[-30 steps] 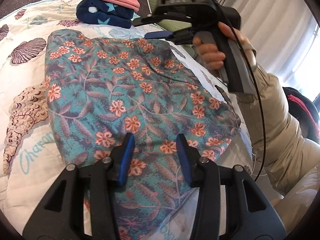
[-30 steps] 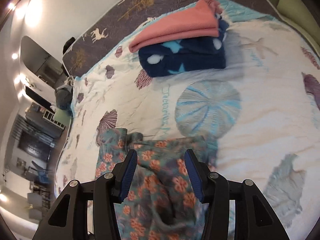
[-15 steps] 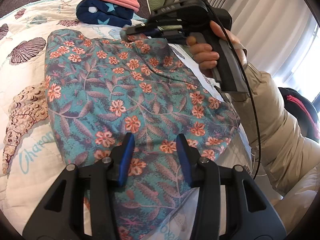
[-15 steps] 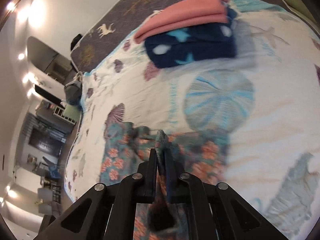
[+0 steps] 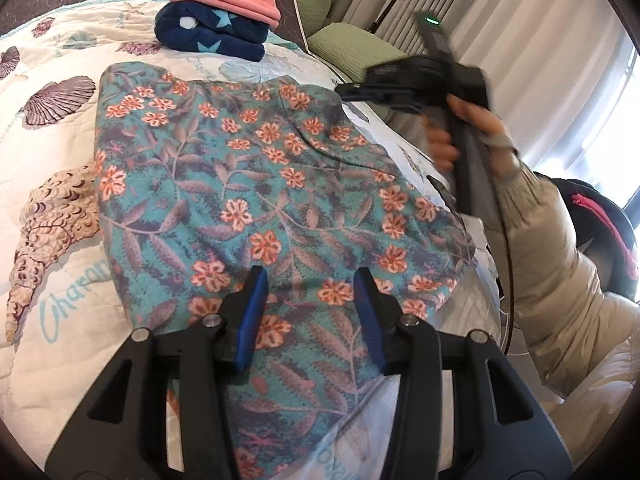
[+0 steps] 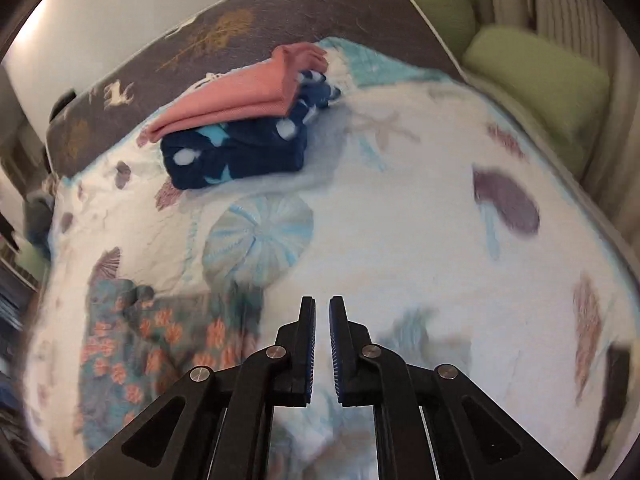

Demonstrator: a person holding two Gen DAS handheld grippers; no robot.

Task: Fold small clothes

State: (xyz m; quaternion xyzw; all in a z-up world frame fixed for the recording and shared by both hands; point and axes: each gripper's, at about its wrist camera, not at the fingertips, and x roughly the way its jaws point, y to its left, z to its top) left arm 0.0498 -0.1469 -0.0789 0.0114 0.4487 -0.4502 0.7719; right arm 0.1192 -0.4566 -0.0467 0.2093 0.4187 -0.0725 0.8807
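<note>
A teal floral garment (image 5: 260, 184) lies spread on the white seashell-print quilt (image 5: 44, 128). My left gripper (image 5: 310, 280) is open, its blue pads low over the garment's near part. My right gripper (image 6: 322, 312) has its jaws nearly closed with a thin gap and nothing between them; it is off the garment's far right corner, above bare quilt (image 6: 400, 220). It also shows in the left wrist view (image 5: 352, 90), held by a hand. The garment (image 6: 152, 336) lies to its lower left.
A folded stack, pink cloth (image 5: 228, 2) on a navy star-print one (image 5: 212, 34), sits at the far end of the bed; it also shows in the right wrist view (image 6: 240, 100). Green pillows (image 6: 536, 76) lie along the right side. A dark patterned headboard (image 6: 248, 28) is behind.
The right gripper closed on the garment's far corner, then let it go and moved right, off the cloth. The far corner now lies flat. The left gripper stayed open in place.
</note>
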